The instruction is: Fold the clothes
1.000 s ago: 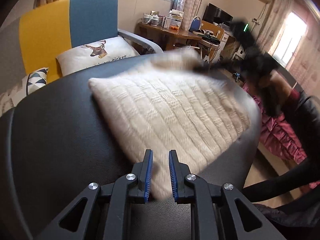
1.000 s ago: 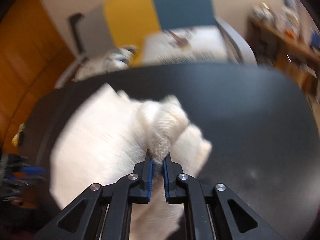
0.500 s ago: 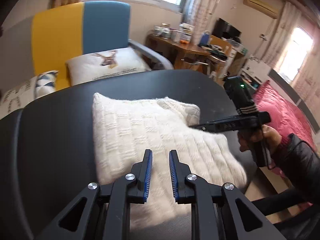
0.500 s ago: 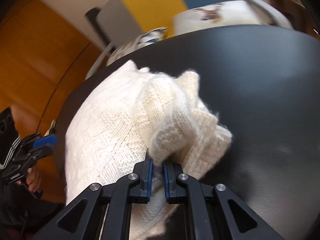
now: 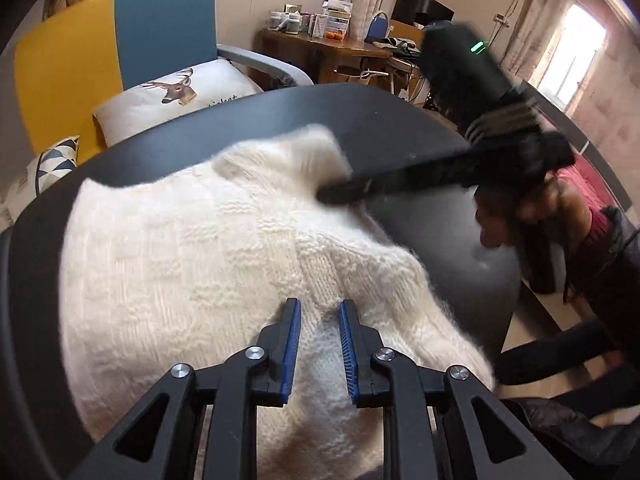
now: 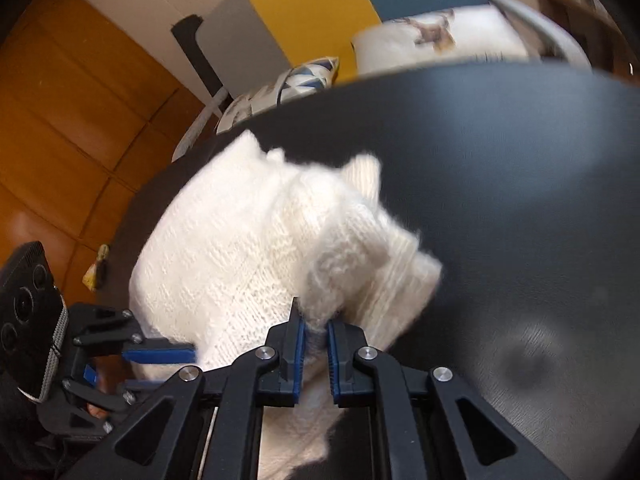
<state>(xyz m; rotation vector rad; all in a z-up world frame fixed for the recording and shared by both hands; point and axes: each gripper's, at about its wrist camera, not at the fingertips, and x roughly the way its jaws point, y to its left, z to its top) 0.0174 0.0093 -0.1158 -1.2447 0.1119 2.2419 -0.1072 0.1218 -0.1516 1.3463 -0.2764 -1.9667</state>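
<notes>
Folded further since before: sweater (image 5: 224, 264) on table (image 5: 420, 128), mid-fold. Right gripper (image 6: 312, 320) at 2 o'clock, just easing apart, wool between. Left gripper (image 5: 319, 320) apart, empty. Best released flat, then smoothed.

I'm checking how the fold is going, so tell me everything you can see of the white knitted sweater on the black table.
The cream-white knitted sweater is fuzzy, with blocks of ribbed and textured stitch. It lies on the black table in a rough rectangle, mostly flat, with one end bunched into a raised, rumpled hump. The right gripper, its jaws just eased open a little, has a tuft of that bunched end between its blue pads. The left gripper hovers over the near edge, jaws slightly apart with nothing pinched between them.
</notes>
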